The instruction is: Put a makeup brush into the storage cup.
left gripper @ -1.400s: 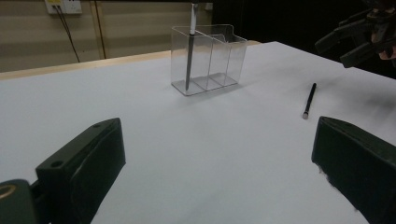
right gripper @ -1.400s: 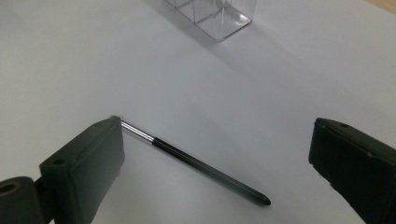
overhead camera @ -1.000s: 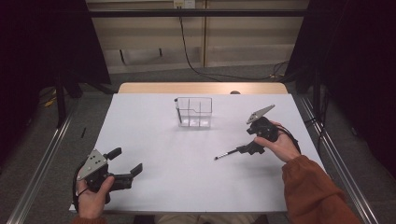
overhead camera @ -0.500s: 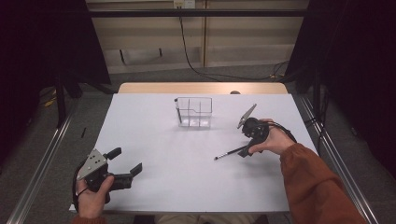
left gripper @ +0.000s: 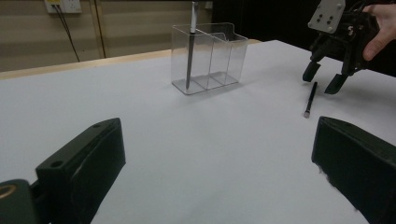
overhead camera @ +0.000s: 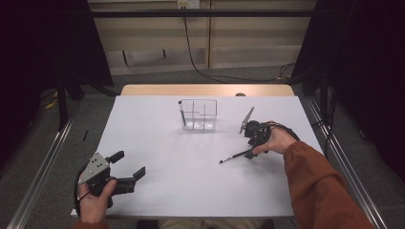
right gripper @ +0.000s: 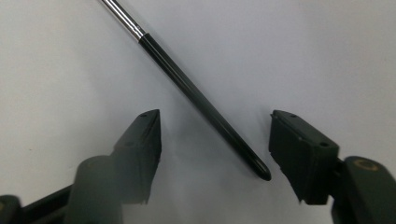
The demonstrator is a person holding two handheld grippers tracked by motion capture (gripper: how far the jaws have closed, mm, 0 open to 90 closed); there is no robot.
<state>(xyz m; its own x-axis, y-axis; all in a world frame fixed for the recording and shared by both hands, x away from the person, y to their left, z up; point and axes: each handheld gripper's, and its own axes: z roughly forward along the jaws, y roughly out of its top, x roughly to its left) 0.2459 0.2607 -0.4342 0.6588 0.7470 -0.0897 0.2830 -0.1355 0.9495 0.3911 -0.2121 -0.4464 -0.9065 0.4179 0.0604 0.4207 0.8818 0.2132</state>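
A slim black pen (overhead camera: 234,156) lies flat on the white table (overhead camera: 167,191) at the right. My right gripper (overhead camera: 249,152) points down over its near end. The jaws have just been closing. In the right gripper view the pen (right gripper: 187,86) runs slantwise between the two pads (right gripper: 147,135), with a gap on each side, so the gripper (right gripper: 215,119) is open. My left gripper (overhead camera: 128,164) rests at the table's front left, open and empty (left gripper: 219,140). From there the right gripper (left gripper: 323,79) hangs above the pen (left gripper: 310,98).
A clear three-compartment holder (overhead camera: 210,110) stands at the table's far middle, with one dark pen (overhead camera: 182,114) upright in its left compartment (left gripper: 189,51). Metal rails run along both sides of the table. A wooden strip (overhead camera: 205,89) edges the far side.
The right gripper has moved a little left and down onto the pen's end, its top plate tipping upright, and its jaws have narrowed around the pen. The left gripper has stayed still.
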